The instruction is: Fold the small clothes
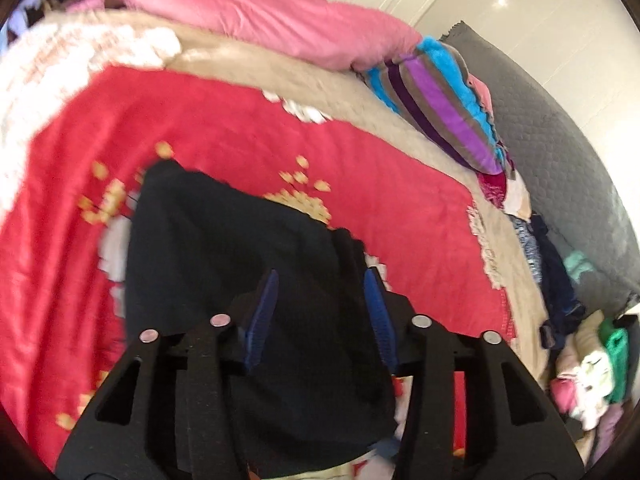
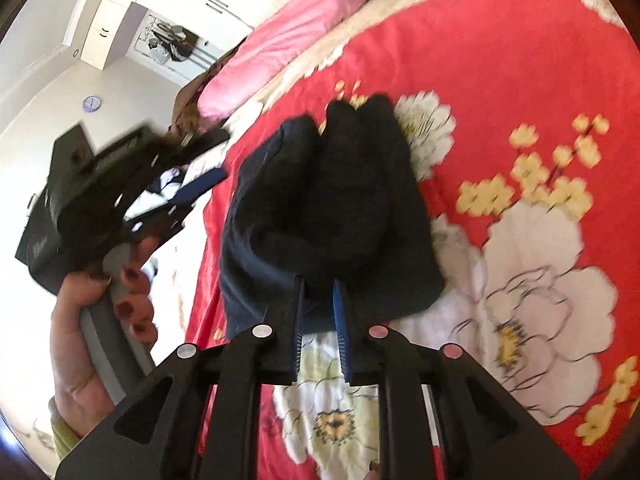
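A small dark navy garment [image 1: 224, 248] lies on the red flowered bedspread [image 1: 72, 184]. In the right wrist view it is bunched and partly folded [image 2: 332, 200]. My left gripper [image 1: 322, 280] hovers over the garment's near part with its blue-padded jaws apart and nothing between them. It also shows at the left of the right wrist view [image 2: 200, 184], held in a hand. My right gripper [image 2: 319, 286] is at the garment's near edge, its jaws narrowly apart with dark cloth between them; whether they pinch it is unclear.
A pink duvet [image 1: 260, 12] and a striped plush blanket [image 1: 440, 96] lie at the far side of the bed. A heap of mixed clothes [image 1: 580, 360] sits at the bed's right edge beside a grey quilted mat [image 1: 560, 128]. White wardrobes [image 2: 168, 0] stand behind.
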`<act>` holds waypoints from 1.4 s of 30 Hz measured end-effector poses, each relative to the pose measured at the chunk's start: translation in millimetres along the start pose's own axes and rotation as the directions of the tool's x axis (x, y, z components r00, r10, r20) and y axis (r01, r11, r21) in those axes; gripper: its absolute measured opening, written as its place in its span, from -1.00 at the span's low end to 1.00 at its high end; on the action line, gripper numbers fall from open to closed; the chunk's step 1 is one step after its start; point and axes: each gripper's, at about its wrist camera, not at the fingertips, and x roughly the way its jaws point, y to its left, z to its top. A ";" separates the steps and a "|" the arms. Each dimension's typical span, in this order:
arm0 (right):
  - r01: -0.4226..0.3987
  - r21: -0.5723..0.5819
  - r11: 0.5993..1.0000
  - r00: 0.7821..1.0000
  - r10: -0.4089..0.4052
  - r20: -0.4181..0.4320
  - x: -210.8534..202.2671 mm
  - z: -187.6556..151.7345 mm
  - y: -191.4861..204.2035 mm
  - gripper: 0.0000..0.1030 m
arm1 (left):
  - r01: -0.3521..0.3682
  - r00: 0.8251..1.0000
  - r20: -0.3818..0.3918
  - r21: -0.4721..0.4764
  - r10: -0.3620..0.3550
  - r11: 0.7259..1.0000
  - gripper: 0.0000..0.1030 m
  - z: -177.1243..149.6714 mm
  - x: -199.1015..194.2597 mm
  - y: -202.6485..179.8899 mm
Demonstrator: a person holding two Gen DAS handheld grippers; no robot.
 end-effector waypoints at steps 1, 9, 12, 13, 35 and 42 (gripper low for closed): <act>0.015 -0.006 1.000 1.000 -0.015 0.026 -5.1 3.4 -1.8 -0.71 | -0.015 1.000 0.012 0.008 0.014 1.000 -0.15 -0.2 -5.1 2.1; 0.086 -0.048 0.995 0.989 -0.080 0.121 -18.8 21.9 -13.7 -0.48 | -0.106 0.992 0.072 0.067 0.101 0.992 0.22 -9.4 -31.9 6.6; 0.100 -0.048 0.994 0.986 -0.093 0.135 -19.8 27.9 -16.1 -0.31 | -0.123 0.990 0.080 0.085 0.116 0.989 0.30 -11.7 -34.9 5.6; 0.108 -0.050 0.993 0.985 -0.100 0.144 -20.5 29.4 -16.6 -0.27 | -0.126 0.989 0.083 0.088 0.119 0.988 0.34 -12.4 -36.1 5.2; 0.159 -0.162 0.974 0.975 -0.129 0.182 -10.5 58.9 -0.1 0.34 | -0.280 0.958 0.112 0.139 0.266 0.950 0.61 -27.2 -43.0 43.5; 0.141 -0.175 0.974 0.988 -0.129 0.082 35.3 84.1 6.2 0.46 | -0.273 0.962 0.057 0.105 0.269 0.956 0.61 -42.1 -24.0 67.2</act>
